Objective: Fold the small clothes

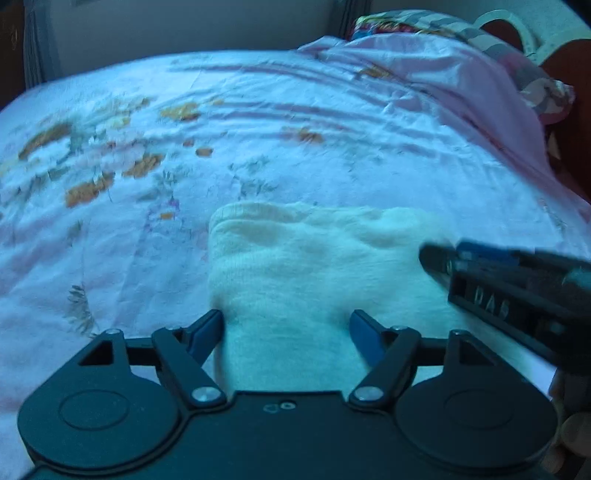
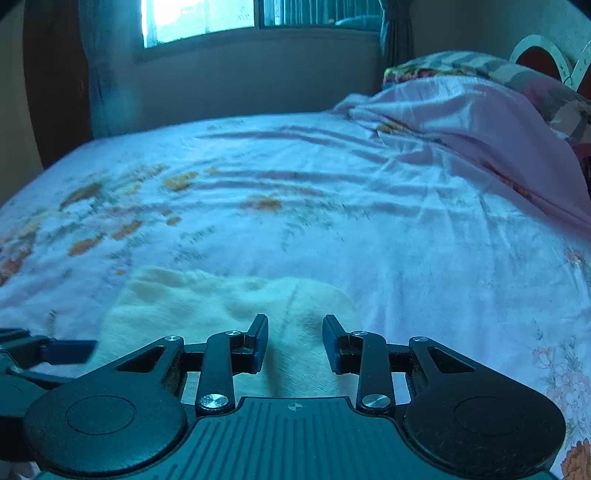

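Black linkage arms of the left tongs [image 1: 287, 326] are filling the bottom of the left wrist view, their blue-padded fingers [image 1: 207, 328] standing wide apart on either side of a cream garment [image 1: 306, 273], with no pad pressing on the cloth. That garment is lying flat on the bed, folded into a compact rectangle with a rolled, rounded edge at its far left corner; its knit looks soft and slightly fuzzy, with shallow dents across the top. Right tongs [image 2: 295, 341] are hanging above the near right part of the same cream garment [image 2: 207, 306], their jaws set to a narrow gap with nothing clamped between them. From the left wrist view the right tongs [image 1: 430, 258] are reaching in blurred from the right edge, over the garment's right end. Around the garment, a wrinkled floral bedsheet [image 1: 258, 122] is spreading out, with a pink blanket [image 2: 461, 114] bunching toward the far right and a window [image 2: 199, 18] glowing beyond.
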The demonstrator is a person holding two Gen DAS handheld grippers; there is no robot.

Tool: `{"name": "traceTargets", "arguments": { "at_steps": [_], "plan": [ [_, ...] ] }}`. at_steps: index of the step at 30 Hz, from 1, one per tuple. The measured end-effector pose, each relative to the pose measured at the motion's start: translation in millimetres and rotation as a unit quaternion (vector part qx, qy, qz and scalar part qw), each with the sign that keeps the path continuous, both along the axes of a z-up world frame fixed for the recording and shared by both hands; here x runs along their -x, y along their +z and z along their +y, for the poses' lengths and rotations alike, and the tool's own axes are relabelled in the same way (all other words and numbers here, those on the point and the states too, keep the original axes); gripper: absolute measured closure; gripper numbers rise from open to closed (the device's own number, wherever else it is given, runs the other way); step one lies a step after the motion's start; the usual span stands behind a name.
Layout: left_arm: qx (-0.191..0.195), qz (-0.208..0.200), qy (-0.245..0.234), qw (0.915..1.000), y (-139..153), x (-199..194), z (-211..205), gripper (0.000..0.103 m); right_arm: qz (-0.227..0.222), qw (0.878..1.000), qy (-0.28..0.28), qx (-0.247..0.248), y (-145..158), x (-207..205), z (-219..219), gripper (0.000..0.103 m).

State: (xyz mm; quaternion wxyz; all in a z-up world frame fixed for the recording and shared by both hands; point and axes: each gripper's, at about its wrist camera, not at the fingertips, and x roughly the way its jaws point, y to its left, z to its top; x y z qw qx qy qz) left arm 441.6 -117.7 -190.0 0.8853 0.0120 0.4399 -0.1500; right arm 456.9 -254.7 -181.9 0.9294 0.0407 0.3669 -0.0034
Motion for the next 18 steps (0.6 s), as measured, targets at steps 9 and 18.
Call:
{"name": "traceTargets", "arguments": {
  "at_steps": [9,18],
  "plan": [
    [0.011,0.006,0.013,0.9998,-18,-4,7,0.01,0.022,1.0,-0.007,0.0,-32,-3,-8,0.066],
    [0.032,0.003,0.02,0.9993,1,63,32,0.01,-0.032,0.999,0.006,-0.004,18,73,4,0.066]
  ]
}}
